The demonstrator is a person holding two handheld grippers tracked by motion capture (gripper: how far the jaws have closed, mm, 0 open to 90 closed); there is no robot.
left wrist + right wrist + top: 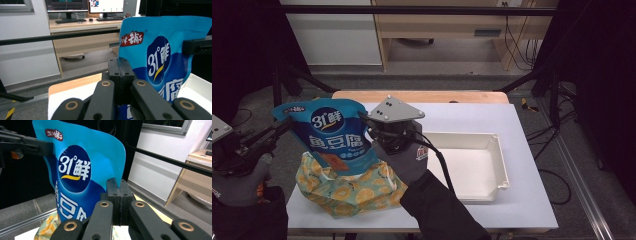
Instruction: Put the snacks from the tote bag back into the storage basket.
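Wide view first: the white-topped table (492,125) carries a shallow white tray (499,150) on the person's right, and on the left lies a yellow fruit-print bag (347,192), partly under the star of the show. That is the blue fish-tofu pouch (332,137), held up off the table between both tools, upright, its long axis running roughly top to bottom, sealed top edge up, printed face towards the person and leaning a little back. The left gripper (282,127) has its jaws closed tight on the pouch's upper left edge, and in the left gripper view that blue edge (160,60) runs right between the two pads. The right gripper (117,192) is pinched onto the opposite edge, jaws together on the film, with the gloved hand (404,160) wrapped round its body. My read is that this is the carry step: pouch lifted and stretched between two grips, not yet placed. Next likely calls for moving both hands together rightward, keeping the film taut, then lowering the pouch flat into the tray before either jaw lets go.
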